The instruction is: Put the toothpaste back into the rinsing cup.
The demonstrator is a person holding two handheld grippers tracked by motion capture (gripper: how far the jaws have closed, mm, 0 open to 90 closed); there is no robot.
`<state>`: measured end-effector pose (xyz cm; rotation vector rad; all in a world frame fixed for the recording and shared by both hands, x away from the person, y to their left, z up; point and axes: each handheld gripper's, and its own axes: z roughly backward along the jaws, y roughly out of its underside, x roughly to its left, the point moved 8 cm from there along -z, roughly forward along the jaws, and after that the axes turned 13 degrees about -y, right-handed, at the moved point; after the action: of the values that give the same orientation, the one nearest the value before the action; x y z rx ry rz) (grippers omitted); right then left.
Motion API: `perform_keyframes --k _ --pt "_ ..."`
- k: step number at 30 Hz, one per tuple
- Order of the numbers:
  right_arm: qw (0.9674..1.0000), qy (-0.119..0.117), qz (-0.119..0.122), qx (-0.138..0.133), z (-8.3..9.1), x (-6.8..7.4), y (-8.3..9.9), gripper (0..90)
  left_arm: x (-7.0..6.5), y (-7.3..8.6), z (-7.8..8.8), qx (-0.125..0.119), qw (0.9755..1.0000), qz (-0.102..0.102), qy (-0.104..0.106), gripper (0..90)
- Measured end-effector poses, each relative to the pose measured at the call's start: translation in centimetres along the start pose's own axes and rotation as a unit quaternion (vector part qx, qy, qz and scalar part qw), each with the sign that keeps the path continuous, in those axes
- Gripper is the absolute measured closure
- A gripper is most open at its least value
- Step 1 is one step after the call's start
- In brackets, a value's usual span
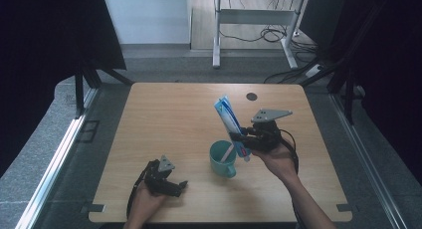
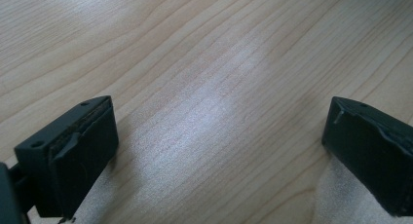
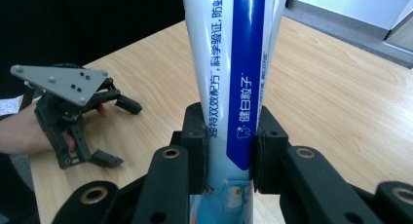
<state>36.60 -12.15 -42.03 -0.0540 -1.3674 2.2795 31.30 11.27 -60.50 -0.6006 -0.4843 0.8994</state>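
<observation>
Right tongs (image 3: 229,158) clamp the blue-and-white toothpaste tube (image 1: 230,123) near its lower end, just above the teal plastic mug (image 1: 222,159) at mid light wooden desk (image 1: 174,109). Long axis steep: top leans up and away to the left, bottom end at the mug rim. Risk: the slick, soft tube may slip or catch the rim and tip the mug. Left tongs (image 1: 171,185) rest wide open, empty.

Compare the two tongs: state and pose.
The right tongs are shut on the toothpaste tube, held raised beside the cup; the left tongs are open and hold nothing. The right tongs are off the table; the left rest low on it. Both are black and hand-held.
</observation>
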Motion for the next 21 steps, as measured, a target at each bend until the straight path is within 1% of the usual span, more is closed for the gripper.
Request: perform_keyframes --k 11,21 --pt "1.0000 0.000 0.003 -0.003 -1.6 0.1 -0.9 71.2 0.0 0.0 0.0 -0.001 1.0000 0.000 0.000 0.0" --pt "0.9999 -0.003 0.011 -0.004 -3.2 0.4 -1.6 71.3 0.0 0.0 0.0 -0.001 1.0000 0.001 0.000 0.0"
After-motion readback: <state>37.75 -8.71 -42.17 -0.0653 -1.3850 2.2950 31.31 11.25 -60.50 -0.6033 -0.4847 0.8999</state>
